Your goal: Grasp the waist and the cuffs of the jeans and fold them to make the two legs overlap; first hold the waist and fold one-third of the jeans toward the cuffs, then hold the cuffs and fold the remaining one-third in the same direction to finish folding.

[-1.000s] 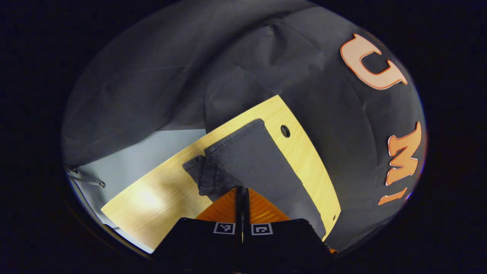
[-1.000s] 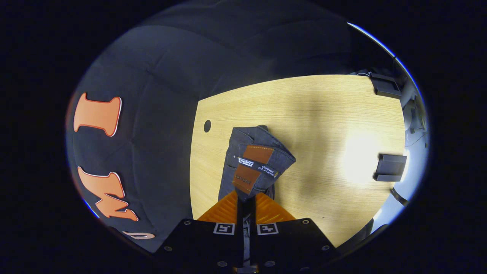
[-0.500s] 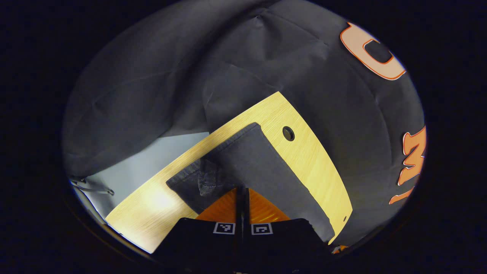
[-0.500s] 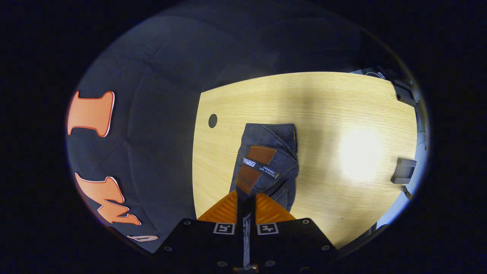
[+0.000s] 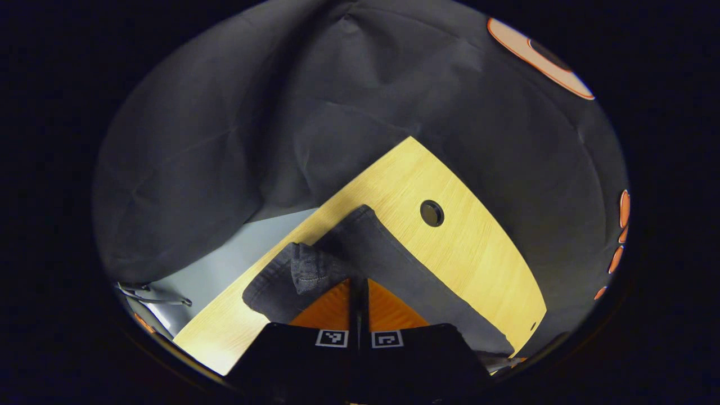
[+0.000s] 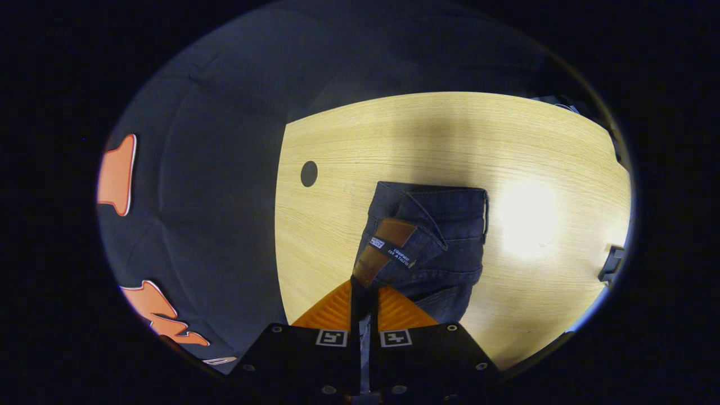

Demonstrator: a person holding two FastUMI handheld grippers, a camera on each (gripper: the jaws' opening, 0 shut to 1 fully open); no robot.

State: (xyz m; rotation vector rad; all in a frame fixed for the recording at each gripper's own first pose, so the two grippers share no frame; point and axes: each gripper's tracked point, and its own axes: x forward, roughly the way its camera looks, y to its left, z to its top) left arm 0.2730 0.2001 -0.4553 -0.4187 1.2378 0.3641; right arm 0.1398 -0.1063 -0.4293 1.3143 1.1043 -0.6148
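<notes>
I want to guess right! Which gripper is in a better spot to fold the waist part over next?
Probably the right gripper: it is shut on the jeans beside the brown waist patch. The left gripper grips the plain end.

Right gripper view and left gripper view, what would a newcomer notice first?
Dark jeans lie on the pale wooden table, a brown patch showing at the waist. The right gripper pinches that waist; the left gripper pinches denim near the table's round hole.
</notes>
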